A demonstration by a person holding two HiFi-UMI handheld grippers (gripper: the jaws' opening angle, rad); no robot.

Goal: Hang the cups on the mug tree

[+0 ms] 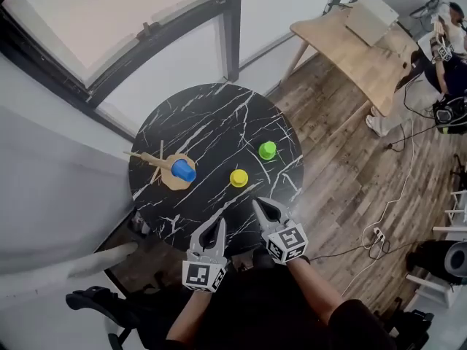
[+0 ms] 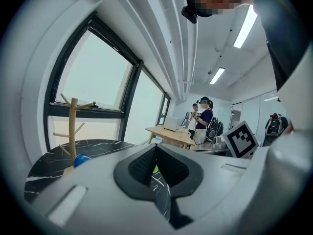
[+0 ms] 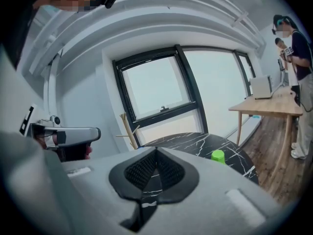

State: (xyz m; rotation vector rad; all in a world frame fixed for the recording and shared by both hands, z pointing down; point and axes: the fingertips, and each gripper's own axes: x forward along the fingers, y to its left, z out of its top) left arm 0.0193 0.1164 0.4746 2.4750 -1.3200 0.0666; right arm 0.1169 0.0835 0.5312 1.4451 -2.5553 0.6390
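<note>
The left gripper and the right gripper are held side by side on the person's outstretched forearms, both pointing forward and slightly downward. Each pair of jaws is closed tip to tip, with nothing between them. The right jaws reach a little further ahead than the left, and a marker cube sits behind each pair.

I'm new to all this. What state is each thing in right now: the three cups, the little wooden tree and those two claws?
Mug tree: upright on the table.
Blue cup: at the tree's foot; cannot tell whether it hangs.
Yellow cup: standing on the table, not hung.
Green cup: standing on the table, not hung.
Left gripper: shut, empty.
Right gripper: shut, empty.
</note>
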